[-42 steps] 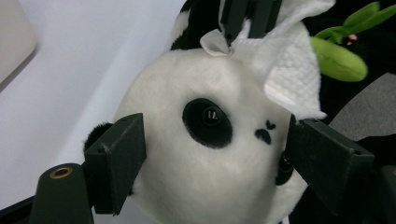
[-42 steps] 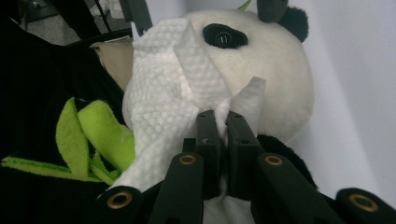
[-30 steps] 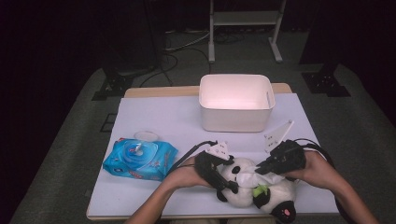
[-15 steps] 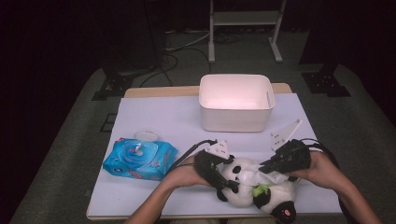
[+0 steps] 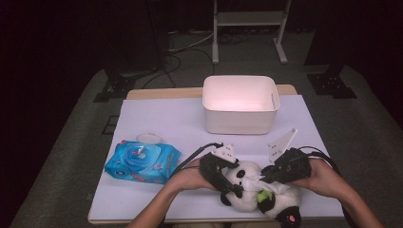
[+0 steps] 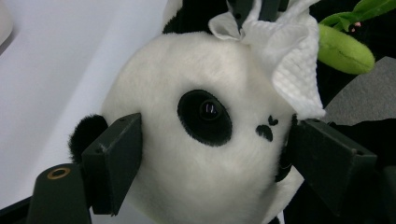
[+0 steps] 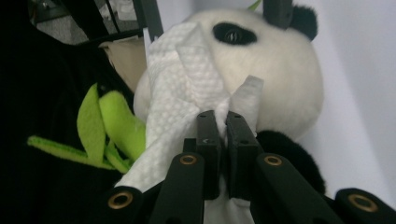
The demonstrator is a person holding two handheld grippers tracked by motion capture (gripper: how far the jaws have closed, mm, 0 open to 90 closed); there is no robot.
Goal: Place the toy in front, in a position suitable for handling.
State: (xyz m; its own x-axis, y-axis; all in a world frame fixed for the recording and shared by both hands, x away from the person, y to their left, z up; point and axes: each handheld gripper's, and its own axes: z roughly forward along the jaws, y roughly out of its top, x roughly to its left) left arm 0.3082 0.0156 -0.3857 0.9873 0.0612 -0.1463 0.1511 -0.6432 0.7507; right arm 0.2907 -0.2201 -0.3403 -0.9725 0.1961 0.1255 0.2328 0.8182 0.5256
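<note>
A black-and-white plush panda (image 5: pixel 244 183) lies at the table's front edge. My left gripper (image 5: pixel 233 186) is shut on its head. In the left gripper view both pads (image 6: pixel 116 158) press the sides of the panda's head (image 6: pixel 187 163), and the jaws have just closed a little more on it. My right gripper (image 5: pixel 264 177) is shut on a white wipe (image 5: pixel 280 186). In the right gripper view the jaws (image 7: pixel 223 116) pinch the wipe (image 7: pixel 182 88) against the panda's face (image 7: pixel 280 70). The wipe (image 6: pixel 289 60) drapes over the top of the head.
A white bin (image 5: pixel 240 121) stands at the back middle of the white table sheet (image 5: pixel 166 118). A blue pack of wipes (image 5: pixel 142 161) lies front left, with a small white lid (image 5: pixel 148 138) behind it. Green plush leaves (image 7: pixel 112 130) stick out from the panda's body.
The right gripper has shifted slightly with the wipe on the panda's face. The left hand has stayed where it was on the head.
</note>
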